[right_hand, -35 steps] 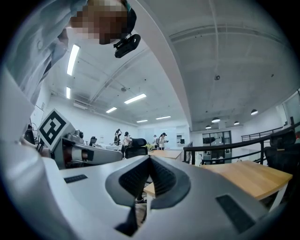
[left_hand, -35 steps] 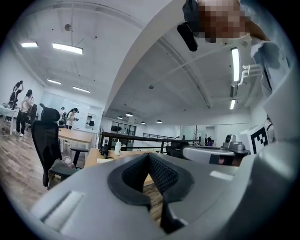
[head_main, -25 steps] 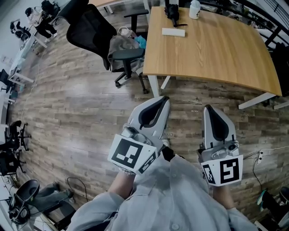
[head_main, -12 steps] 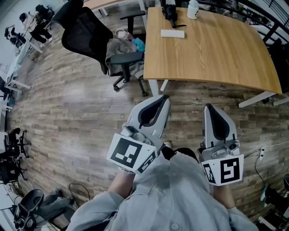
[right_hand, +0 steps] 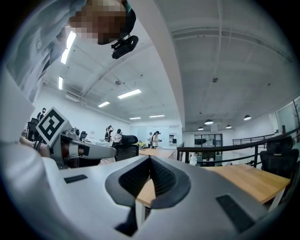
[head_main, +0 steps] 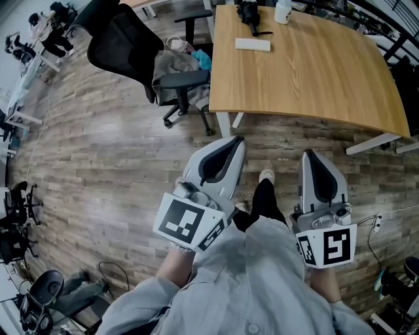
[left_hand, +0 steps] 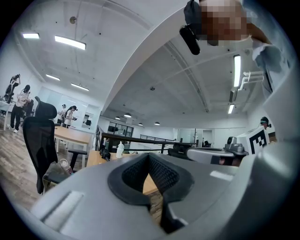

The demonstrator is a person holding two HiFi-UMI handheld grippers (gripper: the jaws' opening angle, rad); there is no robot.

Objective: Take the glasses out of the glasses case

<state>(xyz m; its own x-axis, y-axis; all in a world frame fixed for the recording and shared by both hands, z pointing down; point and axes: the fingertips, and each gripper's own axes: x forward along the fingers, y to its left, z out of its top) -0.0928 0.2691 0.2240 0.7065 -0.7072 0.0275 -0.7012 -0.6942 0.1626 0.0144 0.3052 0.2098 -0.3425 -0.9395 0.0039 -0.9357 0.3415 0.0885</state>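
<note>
Head view: the person stands on a wood-plank floor (head_main: pixel 118 150), one gripper in each hand, both pointing toward 12 o'clock. The left gripper (head_main: pixel 234 142) has its jaws together with nothing between them, and so has the right gripper (head_main: pixel 309 156). A shoe (head_main: pixel 266 175) shows between the two. The wooden table (head_main: pixel 314 72) fills the 1 o'clock part of the picture, well apart from both grippers. On its far end, at 12 o'clock from the left gripper, lies a flat white box (head_main: pixel 252 44), seemingly the glasses case, though it is too small to tell. Just past it sit a black object (head_main: pixel 249 13) and a white bottle (head_main: pixel 283 10). A black office chair (head_main: pixel 131 46) stands at 11 o'clock, with a bundle of bags (head_main: pixel 177 62) on its seat

Left gripper view: the left gripper (left_hand: pixel 150 159) shows its jaws closed tip to tip, empty. The table (left_hand: pixel 89 158) and the bottle (left_hand: pixel 120 149) lie at 10 o'clock of the jaws, and the chair (left_hand: pixel 40 136) at 9 o'clock. The right gripper (left_hand: pixel 213 153) is at 3 o'clock

Right gripper view: the right gripper (right_hand: pixel 150 160) also has its jaws pressed together on nothing. The table (right_hand: pixel 243 180) spreads at 3 o'clock, and the left gripper (right_hand: pixel 82 150) sits at 9 o'clock
</note>
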